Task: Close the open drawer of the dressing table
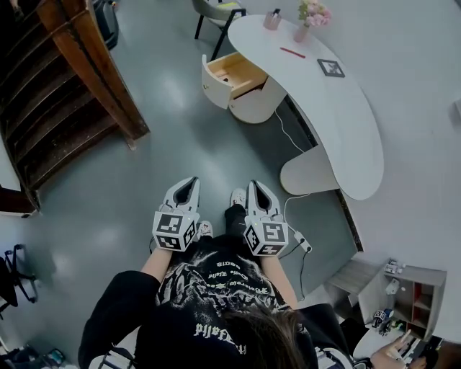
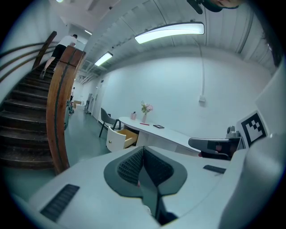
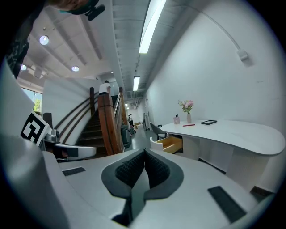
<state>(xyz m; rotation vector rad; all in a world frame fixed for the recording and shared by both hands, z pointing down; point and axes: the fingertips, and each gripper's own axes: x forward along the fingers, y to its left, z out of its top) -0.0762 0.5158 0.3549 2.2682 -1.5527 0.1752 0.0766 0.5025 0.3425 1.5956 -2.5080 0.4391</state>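
The white curved dressing table [image 1: 338,108] stands ahead at the right. Its drawer [image 1: 225,78] is pulled open, showing a wooden inside, and also shows as the drawer [image 2: 121,137] and the drawer [image 3: 167,143] in the gripper views. Both grippers are held side by side in front of the person, well short of the table. My left gripper [image 1: 189,183] is shut with nothing between its jaws, and my right gripper [image 1: 257,187] is likewise shut and empty. Each points level toward the drawer.
A wooden staircase [image 1: 65,94] rises at the left, its banister post [image 2: 60,107] close by. A chair [image 1: 216,11] stands beyond the drawer. On the tabletop are a flower vase [image 1: 311,18], a red pen [image 1: 292,52] and a marker card [image 1: 330,68]. A cable [image 1: 292,140] and power strip [image 1: 302,241] lie on the floor.
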